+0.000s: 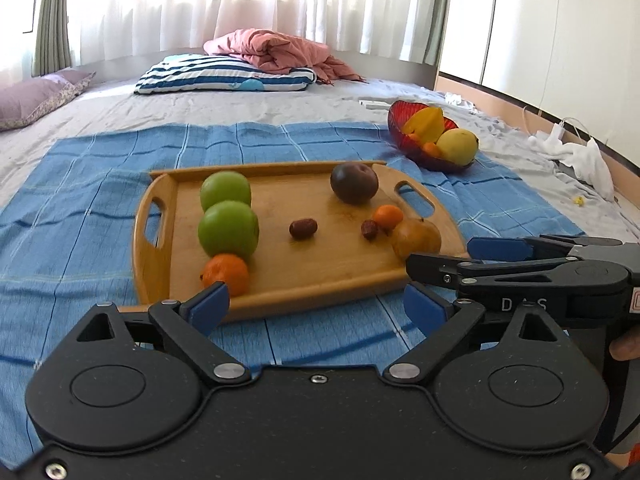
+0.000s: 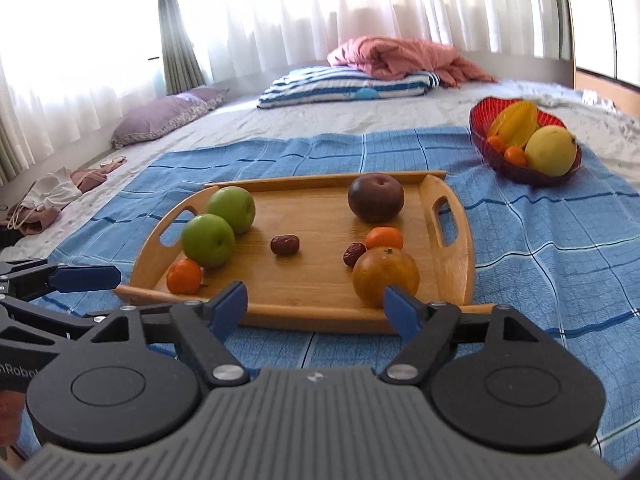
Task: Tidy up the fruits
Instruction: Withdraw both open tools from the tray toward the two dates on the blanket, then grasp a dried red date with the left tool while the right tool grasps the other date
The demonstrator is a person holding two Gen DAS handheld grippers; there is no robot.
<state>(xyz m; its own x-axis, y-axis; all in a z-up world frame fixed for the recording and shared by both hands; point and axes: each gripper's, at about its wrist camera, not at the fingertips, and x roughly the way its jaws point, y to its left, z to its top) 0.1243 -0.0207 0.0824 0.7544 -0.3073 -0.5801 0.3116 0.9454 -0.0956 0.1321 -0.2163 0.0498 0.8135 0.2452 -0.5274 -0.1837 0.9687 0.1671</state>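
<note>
Two green apples [image 2: 218, 226] on a tan tray [image 2: 316, 280], blue checked cloth [image 2: 540, 248] beneath.

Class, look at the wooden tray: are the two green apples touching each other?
Touching. In the right wrist view, the nearer green apple overlaps the farther green apple with no gap; the left wrist view agrees.

Sunlit white curtains [image 1: 240, 4] hang behind the grey-sheeted bed [image 1: 240, 108].

Two green apples [image 2: 218, 224], two tangerines [image 2: 184, 276], two dates [image 2: 285, 245], a dark plum [image 2: 375, 198] and a brownish pear [image 2: 385, 276] are lying on the wooden tray [image 2: 456, 276], while starfruit [image 2: 516, 122] and mango [image 2: 550, 150] are sitting in the red bowl [image 2: 480, 120].
</note>
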